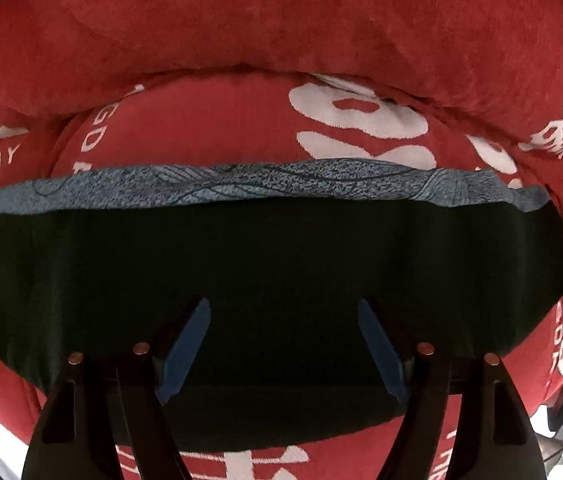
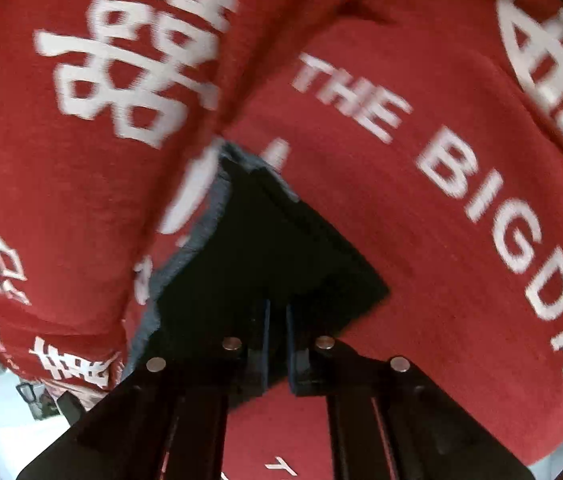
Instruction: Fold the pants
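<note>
Mid-fold: my right gripper (image 2: 277, 344) is clamped on the dark pants (image 1: 265, 264); left gripper (image 1: 283, 344) spread apart over them. Next, left grabs cloth.

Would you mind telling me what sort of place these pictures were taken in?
Probably a bedroom: the dark pants lie on a soft red bedspread printed with white characters and "THE BIG DAY", bunched into a thick padded fold behind them.

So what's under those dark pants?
The dark pants lie on a red blanket with white writing, showing all around them. A blue patterned band edges the pants. Whatever lies directly beneath them is covered.
</note>
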A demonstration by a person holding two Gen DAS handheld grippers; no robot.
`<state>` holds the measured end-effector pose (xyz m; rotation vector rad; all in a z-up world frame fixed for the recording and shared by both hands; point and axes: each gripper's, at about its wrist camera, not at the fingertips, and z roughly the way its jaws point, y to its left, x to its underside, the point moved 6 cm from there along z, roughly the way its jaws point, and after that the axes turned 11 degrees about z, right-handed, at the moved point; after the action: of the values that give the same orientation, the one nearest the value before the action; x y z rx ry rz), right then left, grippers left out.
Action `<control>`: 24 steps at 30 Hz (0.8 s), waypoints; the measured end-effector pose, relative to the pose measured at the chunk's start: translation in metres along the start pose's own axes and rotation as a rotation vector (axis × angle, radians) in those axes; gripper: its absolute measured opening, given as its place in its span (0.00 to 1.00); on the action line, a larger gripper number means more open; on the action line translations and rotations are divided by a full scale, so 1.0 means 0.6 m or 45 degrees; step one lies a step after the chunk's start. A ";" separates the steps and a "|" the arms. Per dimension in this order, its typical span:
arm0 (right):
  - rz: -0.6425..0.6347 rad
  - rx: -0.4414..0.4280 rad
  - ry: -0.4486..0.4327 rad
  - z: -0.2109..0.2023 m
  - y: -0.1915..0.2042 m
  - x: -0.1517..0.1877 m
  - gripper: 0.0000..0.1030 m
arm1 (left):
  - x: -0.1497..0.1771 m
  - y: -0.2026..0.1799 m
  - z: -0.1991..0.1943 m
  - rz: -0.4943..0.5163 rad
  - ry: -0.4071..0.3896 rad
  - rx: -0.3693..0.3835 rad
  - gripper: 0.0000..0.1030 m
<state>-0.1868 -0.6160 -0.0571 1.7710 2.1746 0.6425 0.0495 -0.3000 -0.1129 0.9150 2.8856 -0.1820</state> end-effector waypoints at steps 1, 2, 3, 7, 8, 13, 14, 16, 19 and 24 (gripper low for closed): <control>-0.010 0.055 0.013 0.007 -0.011 0.003 0.07 | 0.000 0.003 0.006 0.002 0.015 -0.015 0.75; -0.007 0.082 0.031 0.014 -0.021 0.004 0.07 | 0.000 0.009 0.012 -0.008 0.034 -0.034 0.75; 0.017 0.095 0.069 0.025 -0.036 0.005 0.07 | -0.002 0.018 0.012 -0.026 0.051 -0.047 0.75; 0.099 0.110 0.017 -0.006 -0.044 0.001 0.17 | -0.016 0.041 -0.023 -0.060 -0.012 -0.053 0.75; 0.018 0.132 -0.033 -0.023 -0.022 0.005 0.17 | -0.021 0.049 -0.031 -0.048 -0.032 -0.076 0.75; -0.472 0.076 0.088 0.033 0.133 0.064 0.17 | -0.058 0.080 -0.016 -0.091 -0.034 -0.191 0.75; -0.541 0.075 0.126 0.060 0.155 0.074 0.17 | -0.065 0.087 -0.005 -0.144 -0.039 -0.187 0.75; -0.641 0.069 0.182 0.122 0.195 0.092 0.17 | -0.072 0.101 0.023 -0.202 -0.004 -0.212 0.75; -0.680 0.159 0.211 0.199 0.218 0.094 0.16 | -0.095 0.116 0.049 -0.190 -0.022 -0.281 0.85; -0.559 0.118 0.128 0.197 0.214 0.041 0.09 | -0.125 0.167 0.057 -0.213 -0.026 -0.325 0.85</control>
<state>-0.0271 -0.5520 -0.0944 1.2513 2.5816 0.5372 0.1709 -0.2662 -0.1442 0.6246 2.8762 0.1591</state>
